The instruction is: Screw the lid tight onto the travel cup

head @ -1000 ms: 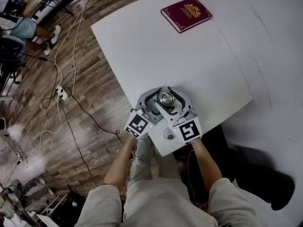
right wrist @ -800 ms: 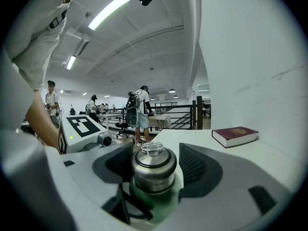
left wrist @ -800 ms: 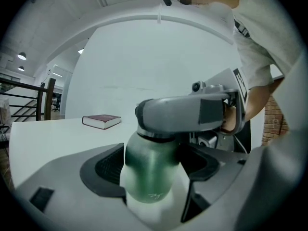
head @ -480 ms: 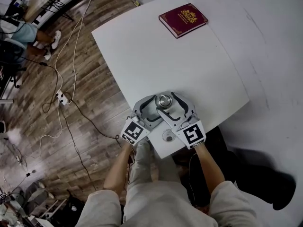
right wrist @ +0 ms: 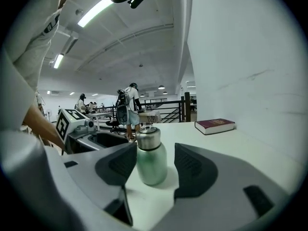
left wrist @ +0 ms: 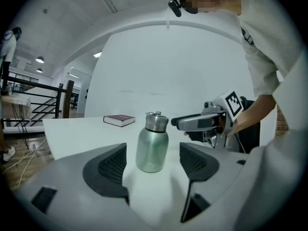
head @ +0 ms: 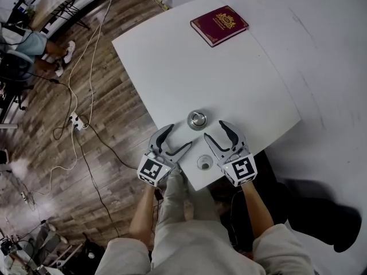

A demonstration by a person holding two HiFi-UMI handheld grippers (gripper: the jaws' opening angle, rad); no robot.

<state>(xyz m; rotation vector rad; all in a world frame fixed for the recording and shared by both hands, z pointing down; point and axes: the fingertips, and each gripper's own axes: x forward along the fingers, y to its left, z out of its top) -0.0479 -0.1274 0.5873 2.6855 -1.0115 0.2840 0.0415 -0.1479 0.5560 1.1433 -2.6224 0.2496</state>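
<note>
Item 1, as I see it: pale green metal travel cup (head: 196,120), its steel lid (left wrist: 156,121) on top, upright on the white table (head: 172,56).

Item 2: my left gripper (head: 182,135), at the cup's 7 o'clock, jaws apart and clear of the cup.

Item 3: my right gripper (head: 213,129), at the cup's 5 o'clock. Its jaws have just been closing but are parted, with nothing between them.

Item 4: small round clear piece (head: 205,162), at the cup's 6 o'clock.

Item 5: maroon hardback book (head: 219,24), at 12 o'clock, well apart.

Bare table (head: 229,79) is seen all around the travel cup (head: 196,119), which is touched by nothing. 1 small clear round object (head: 205,162) is set near it by the front edge; the book (head: 219,24) is kept well apart at the far corner.
</note>
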